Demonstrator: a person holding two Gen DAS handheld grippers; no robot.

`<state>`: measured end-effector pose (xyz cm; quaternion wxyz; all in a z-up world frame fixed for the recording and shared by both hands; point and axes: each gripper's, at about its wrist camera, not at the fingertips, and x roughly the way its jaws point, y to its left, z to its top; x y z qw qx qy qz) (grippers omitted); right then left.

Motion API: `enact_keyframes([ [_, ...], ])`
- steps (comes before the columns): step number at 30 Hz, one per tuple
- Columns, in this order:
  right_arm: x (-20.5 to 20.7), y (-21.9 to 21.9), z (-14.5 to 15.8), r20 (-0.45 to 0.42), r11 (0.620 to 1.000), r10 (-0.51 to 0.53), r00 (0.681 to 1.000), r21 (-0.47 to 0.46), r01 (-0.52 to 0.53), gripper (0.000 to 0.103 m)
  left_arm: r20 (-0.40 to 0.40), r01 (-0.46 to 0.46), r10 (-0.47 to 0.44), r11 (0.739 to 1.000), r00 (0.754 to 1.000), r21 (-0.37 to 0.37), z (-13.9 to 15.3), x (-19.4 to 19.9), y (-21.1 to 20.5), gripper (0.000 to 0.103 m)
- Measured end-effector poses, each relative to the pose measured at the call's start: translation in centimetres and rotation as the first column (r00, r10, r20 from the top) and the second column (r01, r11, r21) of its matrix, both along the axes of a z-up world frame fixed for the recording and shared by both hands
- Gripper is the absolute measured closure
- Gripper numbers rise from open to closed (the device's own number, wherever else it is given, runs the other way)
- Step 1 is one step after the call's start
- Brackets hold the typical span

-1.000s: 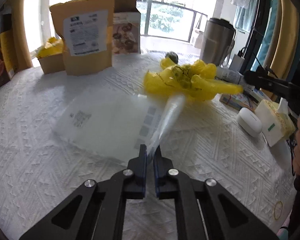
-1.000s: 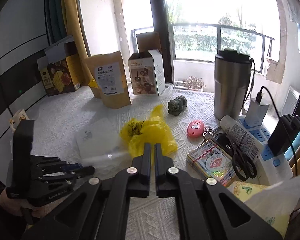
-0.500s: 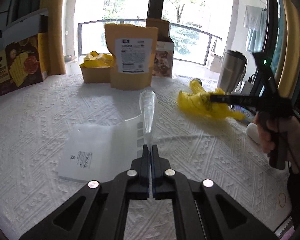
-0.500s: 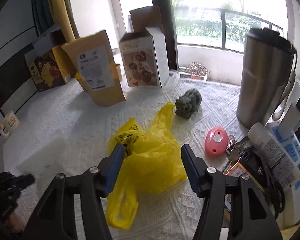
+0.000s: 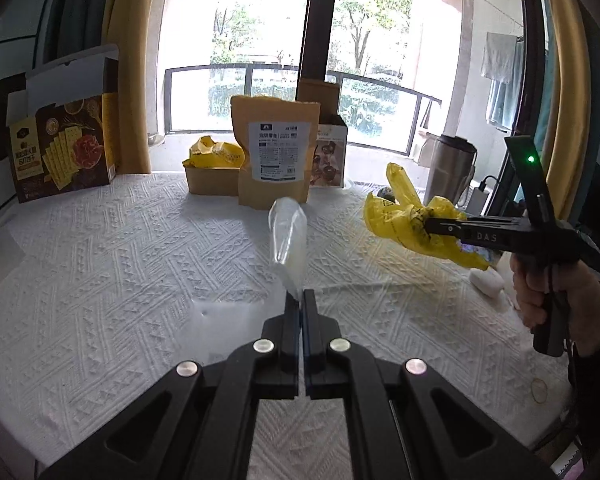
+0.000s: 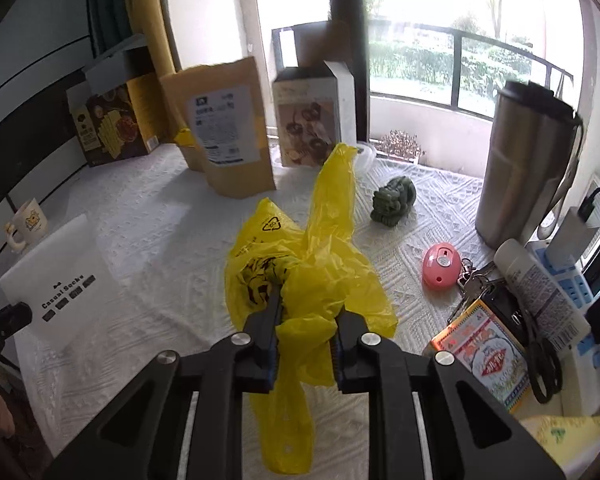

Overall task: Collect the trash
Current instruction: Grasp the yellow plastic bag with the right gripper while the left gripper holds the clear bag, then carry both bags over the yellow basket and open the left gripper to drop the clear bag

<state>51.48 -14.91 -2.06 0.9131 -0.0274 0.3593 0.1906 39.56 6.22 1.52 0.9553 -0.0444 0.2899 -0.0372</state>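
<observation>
Both jaws clamp trash: left gripper [image 5: 301, 303] holds clear wrapper [image 5: 287, 236] upright, right gripper [image 6: 305, 322] yellow bag [image 6: 300, 276].

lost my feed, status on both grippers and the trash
Left gripper shut on clear plastic packaging. Right gripper shut on yellow plastic bag, lifted. Nothing blocking.

left gripper [image 5: 301, 300] pinching clear plastic wrapper [image 5: 287, 232], right gripper [image 5: 430, 225] gripping yellow bag [image 5: 404, 220]

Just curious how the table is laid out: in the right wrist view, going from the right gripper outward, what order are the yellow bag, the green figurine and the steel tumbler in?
1. Yellow plastic bag, in the right gripper.
2. Green figurine, beyond, slightly right.
3. Steel tumbler, far right, by the window.
</observation>
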Motion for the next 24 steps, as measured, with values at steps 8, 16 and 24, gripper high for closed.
enact_keyframes([
  [8,-6.6,1.1,3.8,0.074,0.999,0.034,0.997,-0.03,-0.032,0.085,0.062,0.028,-0.027,0.999,0.998,-0.015,2.4,-4.4,-0.5,0.103],
  [16,-12.7,1.6,5.9,0.13,0.997,0.061,0.99,-0.06,-0.054,0.085,0.076,0.041,-0.039,0.999,0.996,-0.02,2.8,-7.8,-0.5,0.103],
  [24,-17.5,1.8,7.3,0.174,0.994,0.094,0.98,-0.071,-0.082,0.085,0.11,0.049,-0.049,0.999,0.993,0.006,4.0,-11.6,-0.8,0.103],
])
